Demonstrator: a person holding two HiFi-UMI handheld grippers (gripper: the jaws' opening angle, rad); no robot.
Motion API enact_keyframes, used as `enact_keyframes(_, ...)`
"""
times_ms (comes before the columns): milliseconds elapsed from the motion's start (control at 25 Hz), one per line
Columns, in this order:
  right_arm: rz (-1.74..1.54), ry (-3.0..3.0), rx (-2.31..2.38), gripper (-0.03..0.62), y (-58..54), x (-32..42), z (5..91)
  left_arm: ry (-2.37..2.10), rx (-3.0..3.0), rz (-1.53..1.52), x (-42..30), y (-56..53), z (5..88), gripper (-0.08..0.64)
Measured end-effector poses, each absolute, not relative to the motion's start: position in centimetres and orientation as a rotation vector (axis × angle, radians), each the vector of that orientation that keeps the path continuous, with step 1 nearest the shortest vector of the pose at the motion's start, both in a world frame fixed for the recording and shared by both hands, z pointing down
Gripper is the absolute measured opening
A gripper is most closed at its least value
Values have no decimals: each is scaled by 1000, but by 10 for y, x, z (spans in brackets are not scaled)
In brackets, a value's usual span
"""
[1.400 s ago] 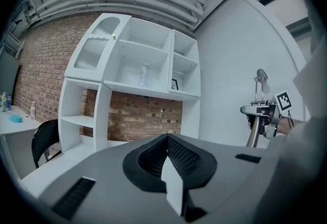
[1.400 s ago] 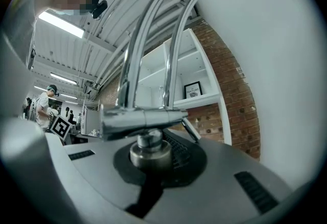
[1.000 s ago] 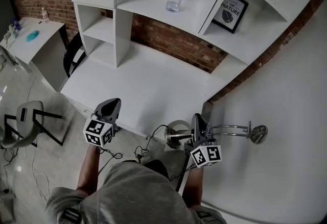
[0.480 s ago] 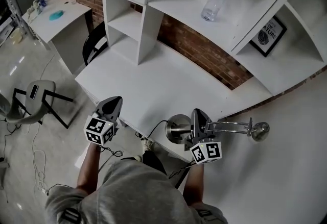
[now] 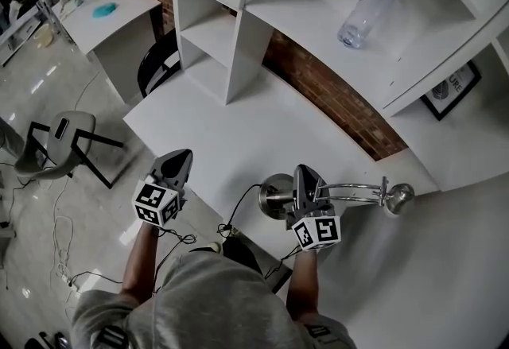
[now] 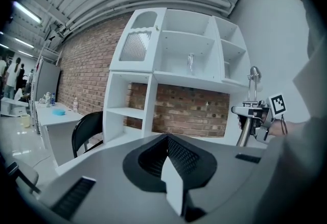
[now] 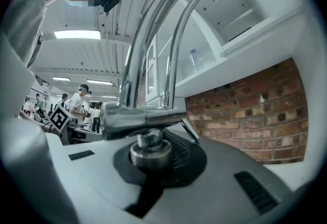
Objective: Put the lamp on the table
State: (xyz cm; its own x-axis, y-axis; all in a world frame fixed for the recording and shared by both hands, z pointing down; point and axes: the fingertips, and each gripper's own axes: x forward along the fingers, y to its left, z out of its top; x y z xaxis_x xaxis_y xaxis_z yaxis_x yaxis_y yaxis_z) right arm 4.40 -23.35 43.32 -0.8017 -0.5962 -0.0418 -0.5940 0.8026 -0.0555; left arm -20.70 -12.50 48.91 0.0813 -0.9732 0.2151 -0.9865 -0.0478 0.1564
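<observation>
Beside the table, only the head view shows the lamp's cord

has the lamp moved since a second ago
Yes. The lamp, held in the right gripper, was short of the table's front edge. Now its base hangs over the table, nearer the brick wall.

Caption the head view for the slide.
Right tool shut on the chrome lamp at the white table's near edge; left tool shut, empty.
</observation>
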Motion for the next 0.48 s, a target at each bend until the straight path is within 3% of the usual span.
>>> enact_keyframes(480, -51, 2962, -931, 20, -291, 31, 469, -1963, 2047, 114, -209, -167, 516, 3)
